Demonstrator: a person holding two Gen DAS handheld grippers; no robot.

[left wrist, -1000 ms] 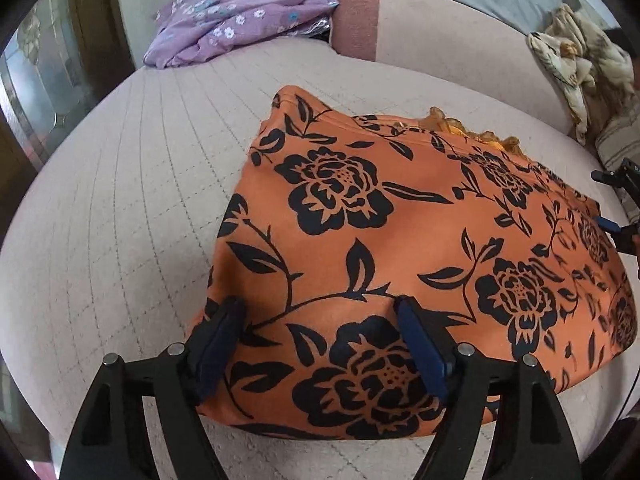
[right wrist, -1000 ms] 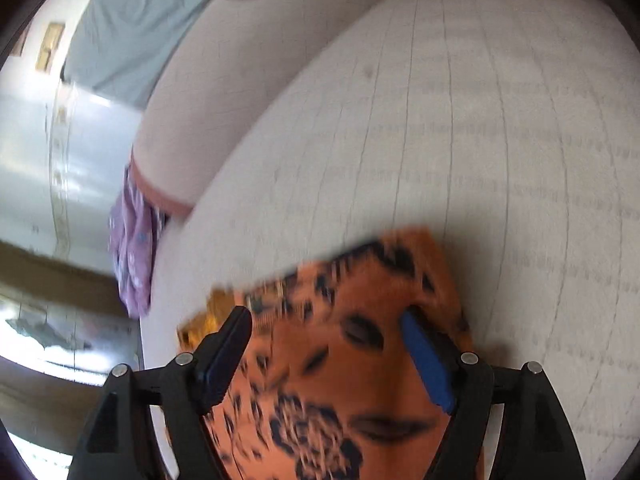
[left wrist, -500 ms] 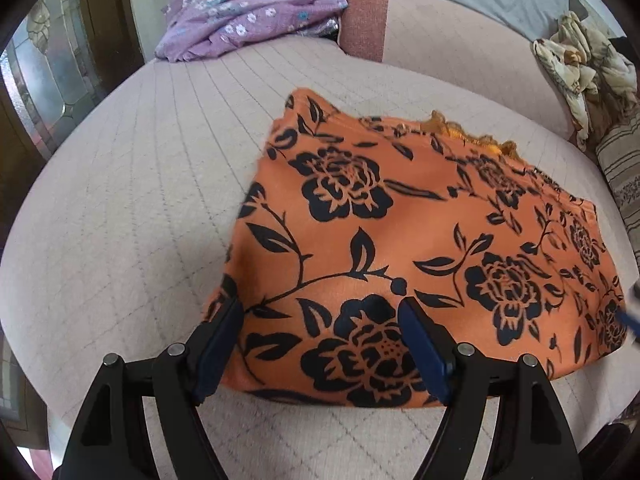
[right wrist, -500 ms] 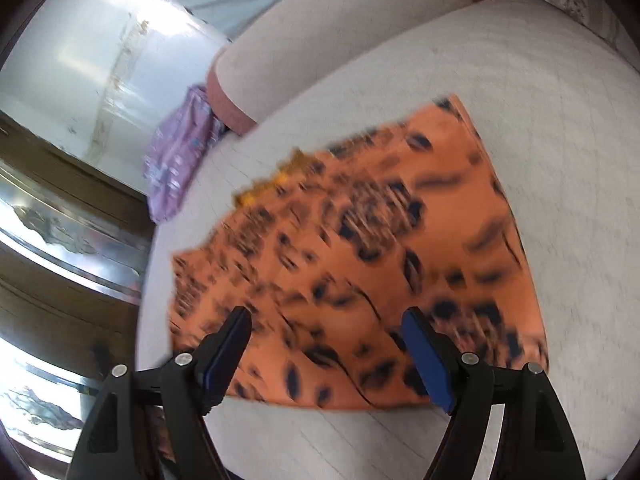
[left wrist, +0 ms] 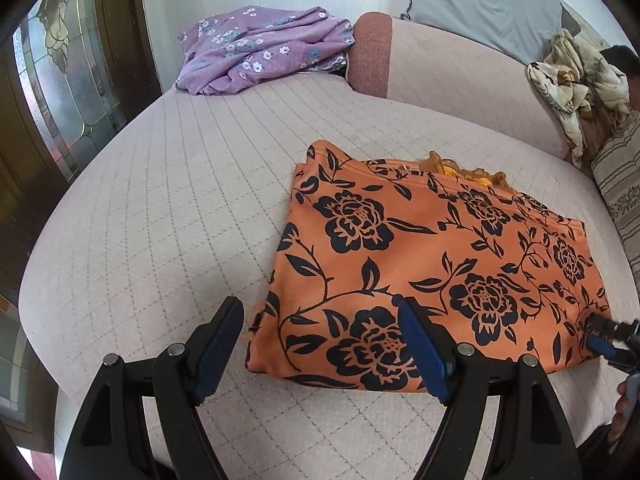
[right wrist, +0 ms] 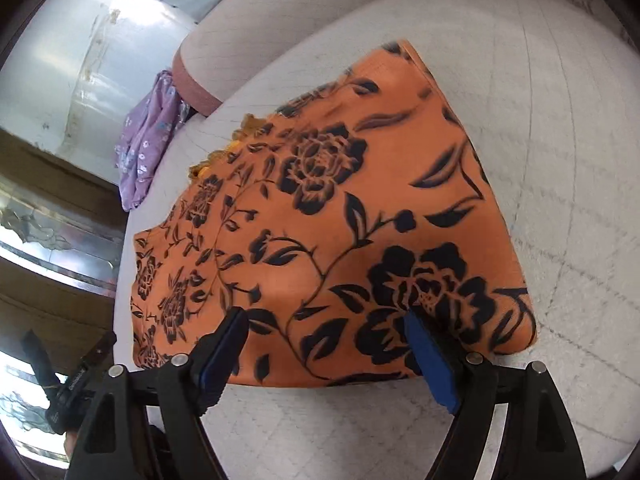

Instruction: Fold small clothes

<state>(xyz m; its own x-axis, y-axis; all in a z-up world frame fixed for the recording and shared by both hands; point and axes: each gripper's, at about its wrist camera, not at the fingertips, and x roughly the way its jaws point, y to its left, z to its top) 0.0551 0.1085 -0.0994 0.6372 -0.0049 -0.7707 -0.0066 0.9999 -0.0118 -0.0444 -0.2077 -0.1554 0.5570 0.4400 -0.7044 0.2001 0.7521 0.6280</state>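
An orange garment with black flowers [left wrist: 420,256] lies folded flat on the pale quilted sofa seat [left wrist: 180,200]. A frilled yellow edge shows at its far side. My left gripper [left wrist: 320,316] hovers open above the garment's near left corner, its pads touching nothing. My right gripper [left wrist: 608,336] shows at the right edge of that view, by the near right corner. In the right wrist view the garment [right wrist: 340,216] fills the middle and the right gripper [right wrist: 324,320] stands open over its near edge, nothing pinched.
A crumpled purple flowered garment [left wrist: 264,52] lies at the back left by the sofa's armrest [left wrist: 370,56]. A grey cloth [left wrist: 480,4] drapes the backrest, a cream patterned cloth [left wrist: 572,80] and a striped cushion [left wrist: 620,200] sit at the right. A glazed wooden door [left wrist: 60,92] stands left.
My left gripper has drawn back and up from the garment's near edge. The right gripper swung from the garment's far right side round to its near right corner. Both stayed open.
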